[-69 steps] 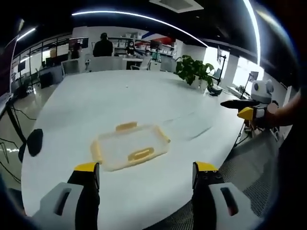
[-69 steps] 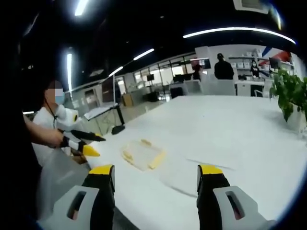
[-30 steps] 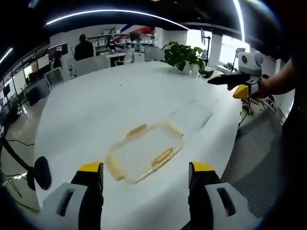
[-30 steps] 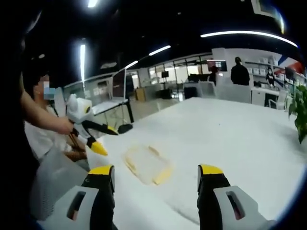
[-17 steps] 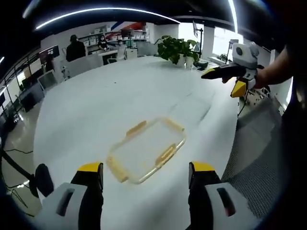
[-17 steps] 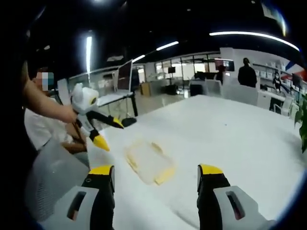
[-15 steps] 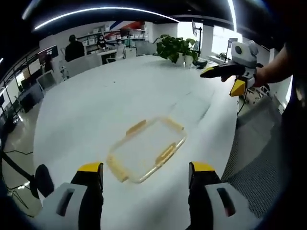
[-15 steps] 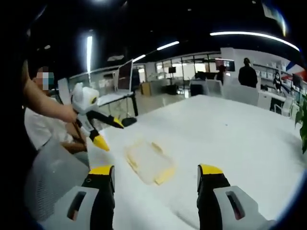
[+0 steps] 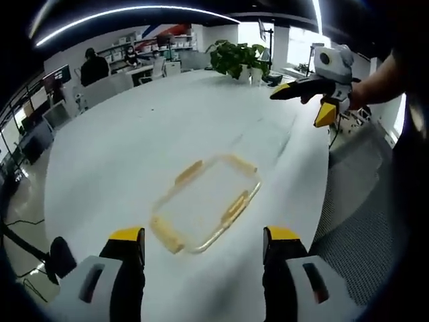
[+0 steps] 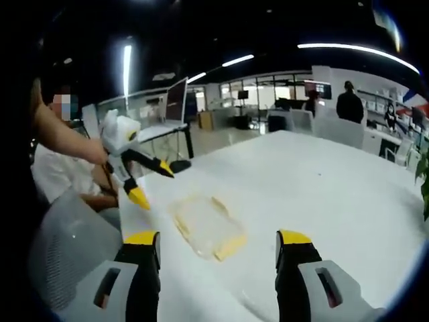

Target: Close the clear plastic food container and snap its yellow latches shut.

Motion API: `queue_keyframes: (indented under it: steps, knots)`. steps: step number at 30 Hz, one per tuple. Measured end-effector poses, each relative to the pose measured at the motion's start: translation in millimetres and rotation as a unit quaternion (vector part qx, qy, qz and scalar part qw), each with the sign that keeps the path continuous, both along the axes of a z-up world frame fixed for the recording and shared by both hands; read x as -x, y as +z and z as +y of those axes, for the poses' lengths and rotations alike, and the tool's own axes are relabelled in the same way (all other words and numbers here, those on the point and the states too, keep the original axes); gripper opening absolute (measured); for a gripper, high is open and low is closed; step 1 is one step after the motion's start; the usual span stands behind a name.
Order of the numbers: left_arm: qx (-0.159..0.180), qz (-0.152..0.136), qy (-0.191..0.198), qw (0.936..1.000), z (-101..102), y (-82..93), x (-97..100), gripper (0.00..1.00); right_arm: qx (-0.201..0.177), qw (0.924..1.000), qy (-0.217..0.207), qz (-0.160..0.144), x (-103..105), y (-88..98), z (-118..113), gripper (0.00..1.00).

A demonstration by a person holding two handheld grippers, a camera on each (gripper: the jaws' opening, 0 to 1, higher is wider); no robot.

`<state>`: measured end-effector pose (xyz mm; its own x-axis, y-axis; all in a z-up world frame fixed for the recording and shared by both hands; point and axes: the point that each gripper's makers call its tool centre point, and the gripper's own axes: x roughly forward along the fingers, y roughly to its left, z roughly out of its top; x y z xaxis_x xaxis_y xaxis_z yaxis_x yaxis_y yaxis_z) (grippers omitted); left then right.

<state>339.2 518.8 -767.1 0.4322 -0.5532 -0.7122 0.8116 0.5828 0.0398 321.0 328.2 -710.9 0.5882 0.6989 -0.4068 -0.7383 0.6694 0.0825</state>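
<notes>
A shallow clear plastic container with yellow latches on its sides lies flat on the white table. It lies just beyond my left gripper, which is open and holds nothing. In the right gripper view the same container lies ahead of my right gripper, also open and apart from it. The right gripper hangs open over the table's right edge. The left gripper hovers open left of the container. Whether the latches are snapped I cannot tell.
A faint clear outline shows on the table beyond the container. A potted plant stands at the far edge. A grey mesh chair and a seated person are by the near edge. A monitor stands behind.
Both views have shifted a little closer over the container. The container has stayed in place on the table, and both grippers remain open.
</notes>
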Motion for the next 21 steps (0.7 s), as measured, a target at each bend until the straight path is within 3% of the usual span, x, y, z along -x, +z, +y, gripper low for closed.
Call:
queue_keyframes:
  steps: [21]
  knots:
    - [-0.027, 0.017, -0.058, 0.9978, 6.2, -15.4, -10.2, 0.7, 0.03, 0.9993, 0.022, 0.006, -9.0, -16.3, 15.2, 0.7]
